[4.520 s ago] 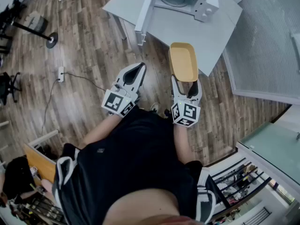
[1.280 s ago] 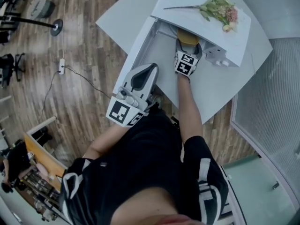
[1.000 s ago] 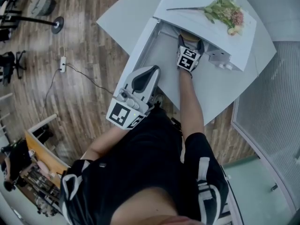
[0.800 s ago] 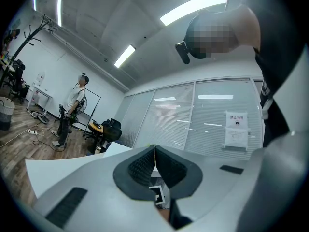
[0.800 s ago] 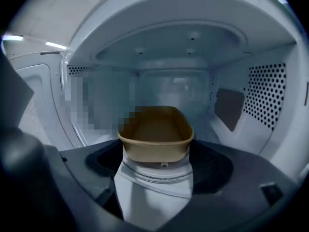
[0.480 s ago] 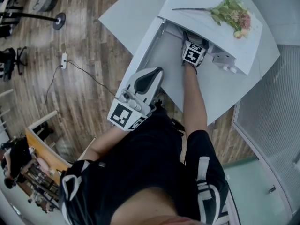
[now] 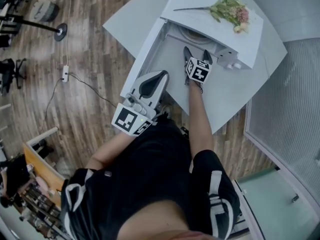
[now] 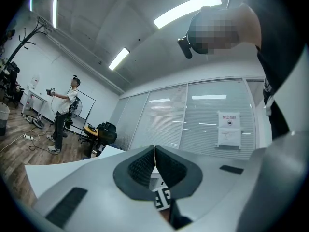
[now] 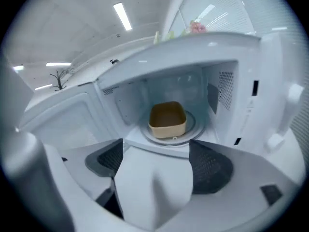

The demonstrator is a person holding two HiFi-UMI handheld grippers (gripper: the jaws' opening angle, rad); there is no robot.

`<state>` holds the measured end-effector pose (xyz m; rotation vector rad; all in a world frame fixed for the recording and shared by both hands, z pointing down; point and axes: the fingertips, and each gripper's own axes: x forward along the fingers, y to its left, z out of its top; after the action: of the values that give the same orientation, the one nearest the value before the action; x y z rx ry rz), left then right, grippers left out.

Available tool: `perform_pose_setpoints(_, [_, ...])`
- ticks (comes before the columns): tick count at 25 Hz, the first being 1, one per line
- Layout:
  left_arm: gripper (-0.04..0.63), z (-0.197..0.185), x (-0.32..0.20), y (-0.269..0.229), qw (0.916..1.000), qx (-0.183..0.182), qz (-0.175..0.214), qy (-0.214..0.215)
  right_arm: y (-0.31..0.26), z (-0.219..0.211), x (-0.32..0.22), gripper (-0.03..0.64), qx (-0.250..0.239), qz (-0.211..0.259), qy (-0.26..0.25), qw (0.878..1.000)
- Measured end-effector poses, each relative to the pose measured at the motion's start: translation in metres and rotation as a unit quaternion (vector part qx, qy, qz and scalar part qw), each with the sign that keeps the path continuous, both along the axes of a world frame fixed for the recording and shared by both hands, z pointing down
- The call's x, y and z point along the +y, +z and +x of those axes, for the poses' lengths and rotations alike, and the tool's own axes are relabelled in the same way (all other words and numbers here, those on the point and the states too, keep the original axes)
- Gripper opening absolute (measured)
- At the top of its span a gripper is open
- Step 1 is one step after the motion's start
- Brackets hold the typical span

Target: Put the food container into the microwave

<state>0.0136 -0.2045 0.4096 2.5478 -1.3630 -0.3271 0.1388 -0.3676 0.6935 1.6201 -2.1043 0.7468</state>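
Observation:
The tan food container (image 9: 167,120) sits upright on the glass turntable (image 9: 190,129) inside the white microwave (image 7: 215,26). The microwave's door (image 7: 149,43) is swung open to the left. My right gripper (image 9: 155,144) is open just outside the cavity, with nothing between its fingers and a gap to the container. In the head view the right gripper (image 7: 196,55) hovers over the table in front of the opening, and the microwave's top hides the container. My left gripper (image 7: 162,75) is shut and empty, held low beside the door; its pads (image 8: 145,166) meet.
A bunch of flowers (image 7: 227,8) lies on the microwave's top. The microwave stands on a white table (image 7: 235,91) over a wood floor. A power strip and cable (image 7: 65,75) lie on the floor at left. A person (image 8: 63,110) stands far off in the left gripper view.
My right gripper, which carried the container into the microwave, has drawn back out of the cavity and stands open. The container stays on the turntable. The left gripper barely moved.

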Motion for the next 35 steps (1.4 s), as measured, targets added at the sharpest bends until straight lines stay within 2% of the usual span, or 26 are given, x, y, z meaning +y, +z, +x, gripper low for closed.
perform_pose_setpoints(1, [0.023, 0.002, 0.009, -0.004, 1.0000, -0.001, 0.004, 0.001, -0.014, 0.000, 0.020, 0.427, -0.006, 0.002, -0.007, 1.000])
perform_pose_setpoints(3, [0.023, 0.006, 0.029, -0.011, 0.9999, -0.003, 0.010, -0.001, -0.048, 0.004, 0.059, 0.295, -0.011, 0.021, -0.019, 1.000])
perform_pose_setpoints(6, [0.023, 0.010, 0.063, -0.020, 0.9997, -0.007, 0.021, -0.006, -0.099, 0.012, 0.113, 0.229, -0.023, 0.065, -0.031, 0.997])
perform_pose_setpoints(9, [0.023, 0.013, 0.094, -0.028, 0.9997, -0.005, 0.021, -0.008, -0.143, 0.021, 0.166, 0.103, -0.032, 0.099, -0.035, 0.994])
perform_pose_setpoints(12, [0.023, 0.012, 0.117, -0.034, 0.9997, -0.007, 0.023, -0.006, -0.174, 0.025, 0.211, 0.052, -0.044, 0.116, -0.036, 0.992])
perform_pose_setpoints(17, [0.023, -0.001, 0.136, -0.037, 0.9995, -0.015, 0.028, 0.001, -0.205, 0.025, 0.260, 0.029, -0.067, 0.138, -0.013, 0.988])
perform_pose_setpoints(21, [0.023, -0.014, 0.142, -0.035, 0.9996, -0.014, 0.025, 0.006, -0.223, 0.016, 0.285, 0.025, -0.053, 0.148, -0.009, 0.988])
perform_pose_setpoints(29, [0.023, -0.028, 0.149, -0.024, 0.9992, -0.013, 0.018, 0.032, -0.245, -0.006, 0.307, 0.025, -0.045, 0.171, -0.003, 0.984])
perform_pose_setpoints(35, [0.023, -0.036, 0.149, -0.023, 0.9990, -0.010, 0.020, 0.038, -0.241, -0.017, 0.315, 0.025, -0.044, 0.168, -0.005, 0.985])
